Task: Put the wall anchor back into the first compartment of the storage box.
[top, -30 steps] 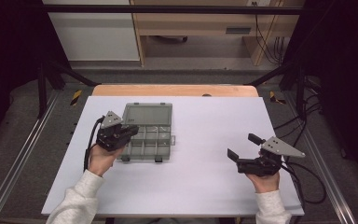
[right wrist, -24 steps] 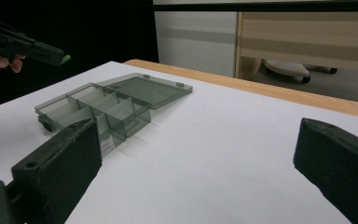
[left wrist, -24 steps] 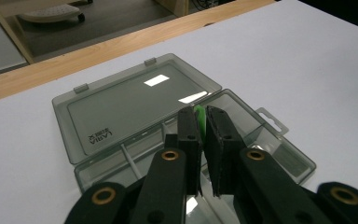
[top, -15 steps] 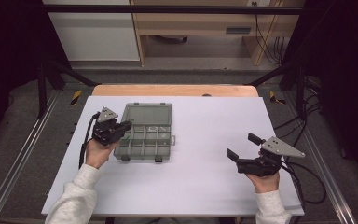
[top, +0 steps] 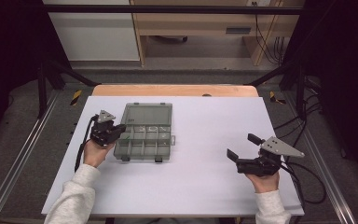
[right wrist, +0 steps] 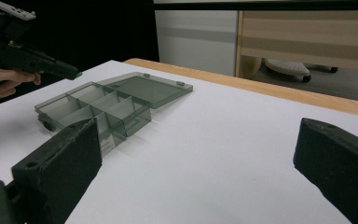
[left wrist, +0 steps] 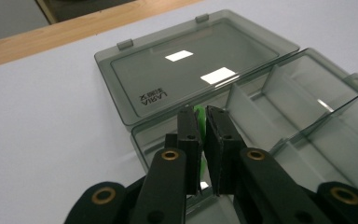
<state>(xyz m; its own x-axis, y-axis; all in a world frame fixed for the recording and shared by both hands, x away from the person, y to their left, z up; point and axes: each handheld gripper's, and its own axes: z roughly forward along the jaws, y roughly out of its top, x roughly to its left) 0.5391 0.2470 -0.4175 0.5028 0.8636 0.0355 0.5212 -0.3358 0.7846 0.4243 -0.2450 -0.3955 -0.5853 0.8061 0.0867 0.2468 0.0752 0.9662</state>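
Left gripper: jaws pinched narrow on a small green piece, thin, only an edge of it visible between the pads. Tips sit over the near-left corner of the open organiser box, just above the first compartment next to the lid hinge.

Box itself: smoky clear plastic, dividers upright, lid laid flat back on the white table, toward the far wooden edge.

Step in hand, as I read it: setting the green piece into that corner compartment. To do it well, bring the tips down inside the walls before letting go, keep clear of the thin divider on the right, release low so the piece does not bounce out.

Right gripper: jaws spread wide, holding nothing, resting well apart from the box at the table's right. Best left parked there.
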